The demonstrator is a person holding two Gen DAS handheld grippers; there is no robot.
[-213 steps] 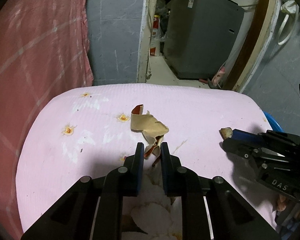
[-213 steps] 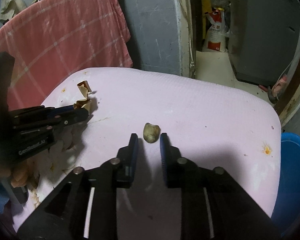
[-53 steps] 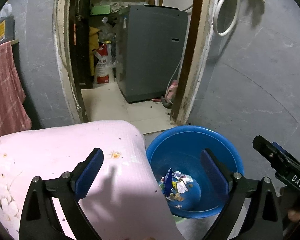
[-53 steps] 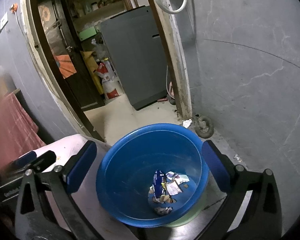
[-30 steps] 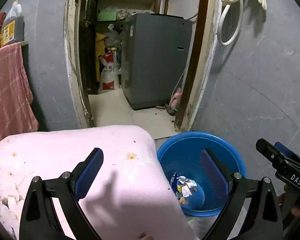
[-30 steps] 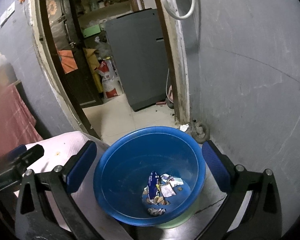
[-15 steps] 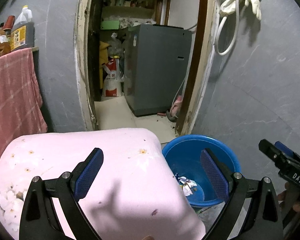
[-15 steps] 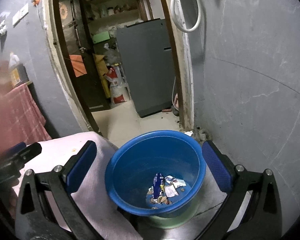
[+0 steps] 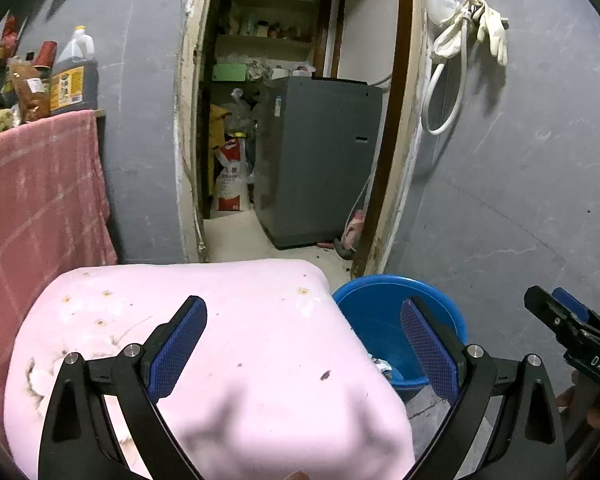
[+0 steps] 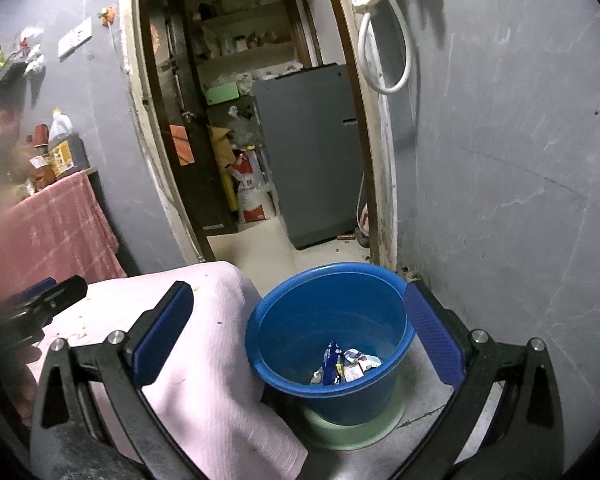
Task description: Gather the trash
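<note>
A blue bucket [image 10: 332,292] stands on the floor right of the pink-covered table [image 9: 236,320], with scraps of trash [image 10: 346,366] at its bottom. It also shows in the left wrist view [image 9: 384,320]. My left gripper [image 9: 304,348] is wide open and empty, high above the table's right end. My right gripper [image 10: 300,336] is wide open and empty above and in front of the bucket. Each gripper shows at the edge of the other's view.
A pink towel [image 9: 40,200] hangs at the left with bottles [image 9: 74,72] above it. A doorway behind the table leads to a grey appliance [image 9: 320,160]. A grey wall [image 10: 500,200] runs along the right. The bucket sits on a green base [image 10: 356,428].
Both grippers have drawn up and back from the bucket, so more of the table and room shows. Both stay open and empty.
</note>
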